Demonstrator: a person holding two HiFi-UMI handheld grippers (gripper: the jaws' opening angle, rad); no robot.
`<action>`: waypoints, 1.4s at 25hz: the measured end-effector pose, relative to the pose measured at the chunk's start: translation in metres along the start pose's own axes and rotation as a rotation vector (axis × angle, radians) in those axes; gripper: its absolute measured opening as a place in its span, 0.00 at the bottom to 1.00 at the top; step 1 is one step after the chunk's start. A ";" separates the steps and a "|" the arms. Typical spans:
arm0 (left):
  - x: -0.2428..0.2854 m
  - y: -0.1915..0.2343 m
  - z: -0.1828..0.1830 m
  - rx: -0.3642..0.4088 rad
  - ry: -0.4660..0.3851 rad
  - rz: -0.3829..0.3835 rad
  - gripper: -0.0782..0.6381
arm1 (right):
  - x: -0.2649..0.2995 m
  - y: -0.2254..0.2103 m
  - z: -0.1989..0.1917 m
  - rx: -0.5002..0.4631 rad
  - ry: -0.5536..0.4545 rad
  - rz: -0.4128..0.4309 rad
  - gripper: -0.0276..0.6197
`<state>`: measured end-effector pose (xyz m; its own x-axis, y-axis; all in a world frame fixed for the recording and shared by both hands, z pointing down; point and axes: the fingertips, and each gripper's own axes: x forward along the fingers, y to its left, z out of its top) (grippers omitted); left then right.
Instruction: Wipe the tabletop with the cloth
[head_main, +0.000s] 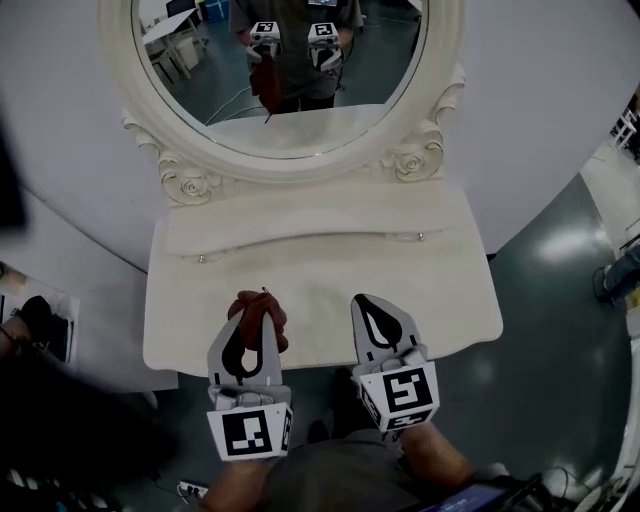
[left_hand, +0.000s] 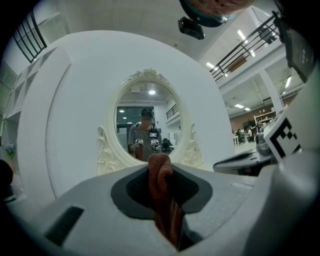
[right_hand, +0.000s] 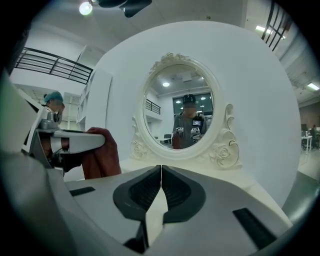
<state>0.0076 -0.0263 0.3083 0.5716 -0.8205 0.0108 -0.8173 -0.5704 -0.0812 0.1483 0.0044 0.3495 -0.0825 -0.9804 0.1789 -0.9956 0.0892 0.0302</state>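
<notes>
Head view: left tool (head_main: 251, 328) grips one cloth (head_main: 264, 306); right tool (head_main: 368, 303) closed, empty.

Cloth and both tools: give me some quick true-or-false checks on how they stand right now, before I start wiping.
1. The left tool is shut on the cloth. True.
2. The right tool grips a corner of the cloth. False: its jaws are together with nothing between them.
3. The cloth lies spread flat on the tabletop. False: it is bunched up in the left tool, near the tabletop's front edge.
4. An oval mirror stands at the back of the tabletop. True.
</notes>
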 end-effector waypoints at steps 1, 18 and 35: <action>0.009 -0.002 0.003 0.008 0.002 0.004 0.21 | 0.008 -0.007 0.004 0.000 -0.005 0.008 0.07; 0.111 0.005 0.076 0.076 -0.074 0.086 0.21 | 0.092 -0.075 0.074 -0.017 -0.107 0.080 0.07; 0.177 0.031 0.019 0.030 0.027 -0.035 0.21 | 0.144 -0.080 0.032 0.026 0.020 -0.017 0.07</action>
<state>0.0851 -0.1889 0.2885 0.5977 -0.8007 0.0408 -0.7938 -0.5981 -0.1099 0.2145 -0.1500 0.3410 -0.0651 -0.9779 0.1985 -0.9977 0.0680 0.0080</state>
